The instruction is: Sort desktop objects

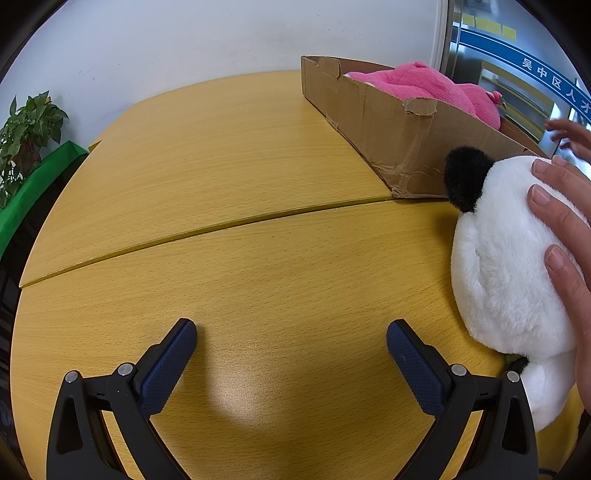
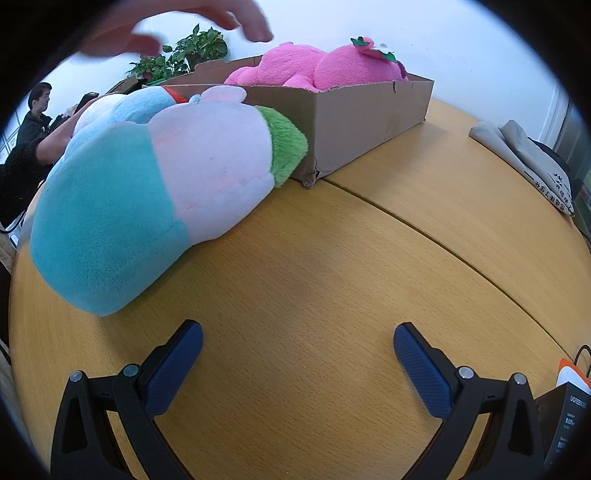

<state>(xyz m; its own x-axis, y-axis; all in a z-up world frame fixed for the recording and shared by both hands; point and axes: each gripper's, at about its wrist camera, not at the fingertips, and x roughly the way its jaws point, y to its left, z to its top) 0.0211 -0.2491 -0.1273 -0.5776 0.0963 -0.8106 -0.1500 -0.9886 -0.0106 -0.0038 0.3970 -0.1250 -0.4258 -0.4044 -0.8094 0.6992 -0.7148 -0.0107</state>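
- On the wooden table (image 1: 229, 155), left wrist view: left gripper (image 1: 291, 350) low at 6 o'clock, fingers spread wide, nothing between them. Bare wood ahead to the far edge at 12 o'clock; a curved seam (image 1: 207, 230) between two tabletops crosses from 9 toward 3.
- Cardboard box (image 1: 373, 122) at 1–2 o'clock, its near corner crumpled and resting at the seam. Pink plush (image 1: 424, 85) lies inside it, rising above the rim.
- White plush (image 1: 506, 266) at 3–4 o'clock, just beside the box corner, black ear (image 1: 465, 177) pointing to 12. Long axis runs roughly 12 to 5. A bare hand (image 1: 565, 236) lies on its right side, fingers pressed into the fur.
- Potted plant (image 1: 26, 136) at 10 o'clock beyond the table edge.
- Right wrist view: right gripper (image 2: 297, 354) at 6 o'clock, fingers also wide apart and empty. Open wood from 6 through 3 o'clock; the seam arcs from centre toward 4.
- Pastel plush (image 2: 147, 206) at 9–11 o'clock, lying on the table, long axis from 8 to 1; teal end nearest, pale pink middle, green tuft (image 2: 288, 147) touching the box's near corner.
- Grey cloth bag (image 2: 524, 158) at 2 o'clock near the table edge; dark carton (image 2: 565, 424) at 4–5 o'clock.
- Blurred hand (image 2: 184, 29) at 11–12 o'clock, above the plush.
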